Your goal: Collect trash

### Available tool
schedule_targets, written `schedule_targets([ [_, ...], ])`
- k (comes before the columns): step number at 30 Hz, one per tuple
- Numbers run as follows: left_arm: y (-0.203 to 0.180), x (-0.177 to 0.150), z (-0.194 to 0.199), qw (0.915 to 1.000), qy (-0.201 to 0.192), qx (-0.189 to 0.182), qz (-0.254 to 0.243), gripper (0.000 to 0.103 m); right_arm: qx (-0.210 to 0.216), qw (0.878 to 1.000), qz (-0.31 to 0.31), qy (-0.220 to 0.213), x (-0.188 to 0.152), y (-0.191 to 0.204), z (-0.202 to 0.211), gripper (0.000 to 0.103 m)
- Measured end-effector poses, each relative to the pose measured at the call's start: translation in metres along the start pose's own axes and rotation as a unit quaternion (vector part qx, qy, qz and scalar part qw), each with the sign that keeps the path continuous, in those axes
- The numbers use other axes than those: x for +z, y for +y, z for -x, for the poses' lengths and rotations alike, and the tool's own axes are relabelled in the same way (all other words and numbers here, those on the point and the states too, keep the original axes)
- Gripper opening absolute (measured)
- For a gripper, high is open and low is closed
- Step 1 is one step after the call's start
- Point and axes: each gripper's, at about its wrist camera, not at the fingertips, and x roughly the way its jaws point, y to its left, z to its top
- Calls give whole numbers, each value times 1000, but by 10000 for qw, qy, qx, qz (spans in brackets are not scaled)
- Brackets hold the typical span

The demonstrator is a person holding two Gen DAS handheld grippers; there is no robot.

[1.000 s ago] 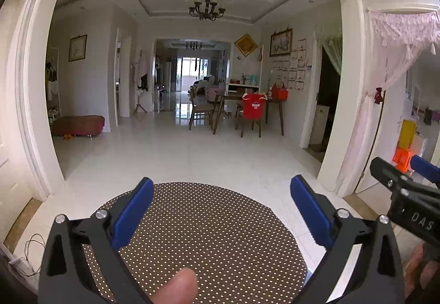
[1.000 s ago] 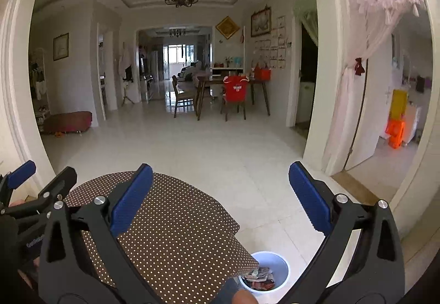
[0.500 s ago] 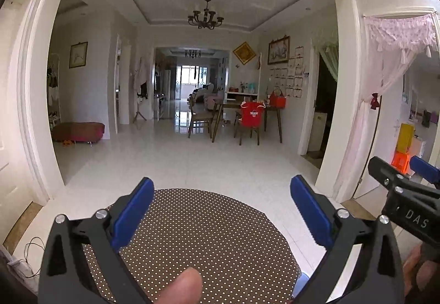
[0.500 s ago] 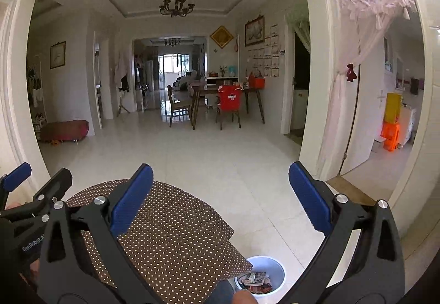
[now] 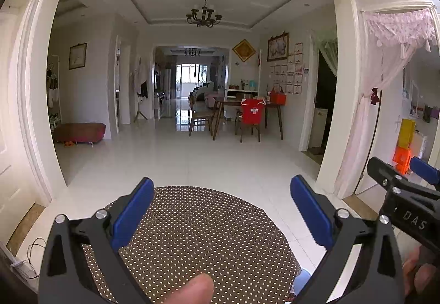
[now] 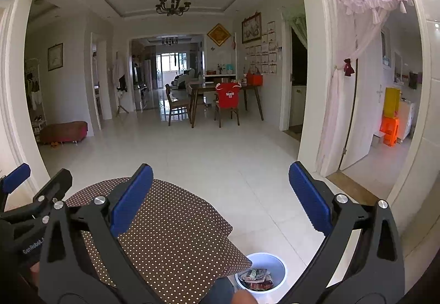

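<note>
Your dotted tablecloth (image 5: 198, 235) fronts a tiled hall – trash bin (image 6: 261, 271) beside it; left gripper (image 5: 222, 210) and right gripper (image 6: 220, 199) spread, empty

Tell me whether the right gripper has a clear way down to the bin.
Probably yes. The right gripper is open and empty, and the bin sits on the floor just past the table edge, its mouth uncovered with wrappers inside.

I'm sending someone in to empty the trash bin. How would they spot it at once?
Find the round table under the brown polka-dot cloth in the foreground. On the white tiled floor by its right edge stands a small white round bin. It is the only open container there, with crumpled wrappers showing inside.
</note>
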Motion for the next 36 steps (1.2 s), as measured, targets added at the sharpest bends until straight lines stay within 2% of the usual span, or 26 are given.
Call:
schedule_targets([
  [8,-6,-12,-7,9999,133,1,-49,98,-10,9998,-74,182,-8,-4,-9,97],
  [28,-6,-17,-8,9999,51,-74,-83,98,31,9998,-95,175,-16,-3,-11,97],
  [36,-4,-14,-9,9999,49,32,-115,98,65,9998,-76,157,-17,7,-14,97],
])
